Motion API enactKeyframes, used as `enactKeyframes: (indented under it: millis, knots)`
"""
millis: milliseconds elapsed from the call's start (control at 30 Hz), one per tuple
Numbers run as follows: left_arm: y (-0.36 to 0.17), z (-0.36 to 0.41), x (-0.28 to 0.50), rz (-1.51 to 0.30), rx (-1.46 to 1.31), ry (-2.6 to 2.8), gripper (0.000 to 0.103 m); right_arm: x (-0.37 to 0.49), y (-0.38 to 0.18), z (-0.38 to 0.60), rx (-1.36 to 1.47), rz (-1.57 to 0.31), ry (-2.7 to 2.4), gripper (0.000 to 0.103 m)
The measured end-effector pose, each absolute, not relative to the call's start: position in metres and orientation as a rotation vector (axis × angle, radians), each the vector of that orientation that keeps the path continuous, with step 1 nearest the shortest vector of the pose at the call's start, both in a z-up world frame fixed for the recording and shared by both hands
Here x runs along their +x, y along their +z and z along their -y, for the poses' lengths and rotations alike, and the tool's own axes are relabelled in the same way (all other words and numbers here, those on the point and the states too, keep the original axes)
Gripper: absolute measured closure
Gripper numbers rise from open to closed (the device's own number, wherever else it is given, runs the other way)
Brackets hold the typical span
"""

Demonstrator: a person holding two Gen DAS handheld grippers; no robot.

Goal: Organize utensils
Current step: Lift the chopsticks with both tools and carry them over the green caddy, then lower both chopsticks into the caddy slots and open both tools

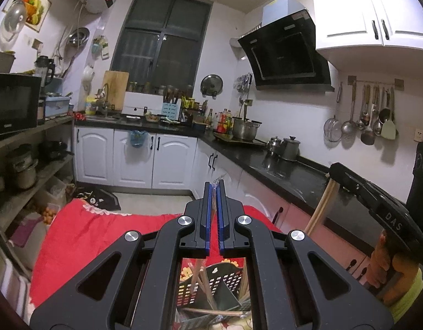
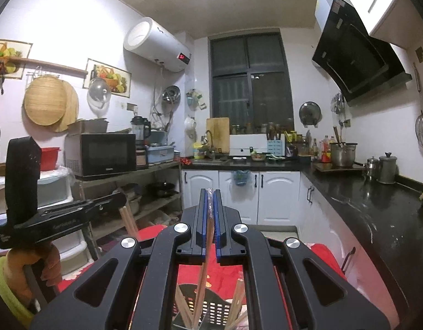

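Left tongs (image 1: 214, 189) pinched a plastic wrapper (image 1: 216, 185); right tongs (image 2: 210, 196) gripped wrapped chopsticks (image 2: 208, 236), both above the holder (image 1: 225, 277) on red cloth (image 1: 82, 236).

Microwave (image 2: 101, 152) on shelf, water heater (image 2: 157, 44) above; jars, perhaps, along window (image 2: 249, 82).

Wooden chopsticks (image 2: 204, 272) (one pair plastic-wrapped) stand upright in a dark perforated holder (image 1: 211, 286) — on red floral cloth.
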State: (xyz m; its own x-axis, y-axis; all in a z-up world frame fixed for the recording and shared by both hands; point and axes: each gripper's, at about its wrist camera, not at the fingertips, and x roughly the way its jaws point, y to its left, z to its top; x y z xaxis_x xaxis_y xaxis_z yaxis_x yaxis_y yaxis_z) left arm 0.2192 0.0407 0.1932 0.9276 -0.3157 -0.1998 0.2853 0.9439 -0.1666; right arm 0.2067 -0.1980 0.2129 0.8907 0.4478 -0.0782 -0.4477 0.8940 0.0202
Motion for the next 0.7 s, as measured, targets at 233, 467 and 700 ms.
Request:
enactKeyframes:
  millis: [233,467,700]
  knots:
    - [0.172,-0.04,0.23,-0.259,-0.144,-0.311,0.102,0.229,0.19,0.195,-0.006,-0.124,0.42,0.099]
    - [0.148,-0.04,0.237,-0.305,-0.161,-0.322,0.102,0.247,0.164,0.195,0.008,-0.164,0.388,0.099]
    - [0.13,-0.041,0.239,-0.345,-0.167,-0.323,0.101,0.252,0.147,0.198,0.032,-0.203,0.379,0.098]
